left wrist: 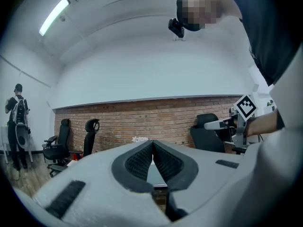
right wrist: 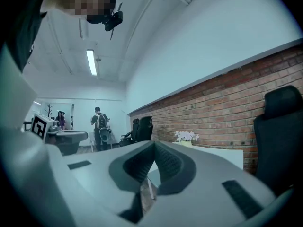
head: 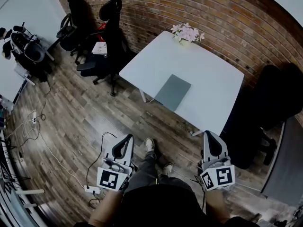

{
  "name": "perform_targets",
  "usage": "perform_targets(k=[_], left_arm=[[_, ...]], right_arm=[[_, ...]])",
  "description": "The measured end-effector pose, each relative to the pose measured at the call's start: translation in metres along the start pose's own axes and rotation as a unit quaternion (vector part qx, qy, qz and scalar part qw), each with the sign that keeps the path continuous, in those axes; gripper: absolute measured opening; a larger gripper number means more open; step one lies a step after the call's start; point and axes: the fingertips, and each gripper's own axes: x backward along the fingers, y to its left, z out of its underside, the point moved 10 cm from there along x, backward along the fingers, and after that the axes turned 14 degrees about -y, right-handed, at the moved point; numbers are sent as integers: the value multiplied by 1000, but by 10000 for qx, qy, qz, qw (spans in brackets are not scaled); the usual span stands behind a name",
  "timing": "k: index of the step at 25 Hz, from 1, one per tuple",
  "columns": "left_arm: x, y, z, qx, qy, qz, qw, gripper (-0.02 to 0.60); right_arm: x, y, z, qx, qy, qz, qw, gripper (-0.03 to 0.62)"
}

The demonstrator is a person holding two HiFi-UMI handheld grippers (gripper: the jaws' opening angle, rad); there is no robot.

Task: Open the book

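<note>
**Head view.** A closed, flat grey-green book (head: 173, 92) lies on the white rectangular surface (head: 213, 74), near its front edge and well apart from both claws. A small pot of pale pink flowers (head: 188, 33) stands at the far edge of the surface, beside the red brick wall (head: 227, 18). The left claw (head: 127, 141) and right claw (head: 210, 137) are held over the wooden plank floor (head: 80, 117), short of the surface, on either side of the person's legs. Black office chairs (head: 106, 41) stand to the left.

**Gripper views.** Each claw's jaws meet at the tips, with nothing between them.
</note>
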Motion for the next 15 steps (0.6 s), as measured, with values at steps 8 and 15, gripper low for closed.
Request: perform_targets(k=[8, 15], left_arm=[[-64, 37, 27, 203, -170, 294, 9992, 26], [-130, 94, 53, 499, -168, 456, 9976, 26]], right_arm=[[-49, -16, 8, 121, 210, 214, 9995, 12], [-128, -28, 14, 299, 331, 389, 9982, 12]])
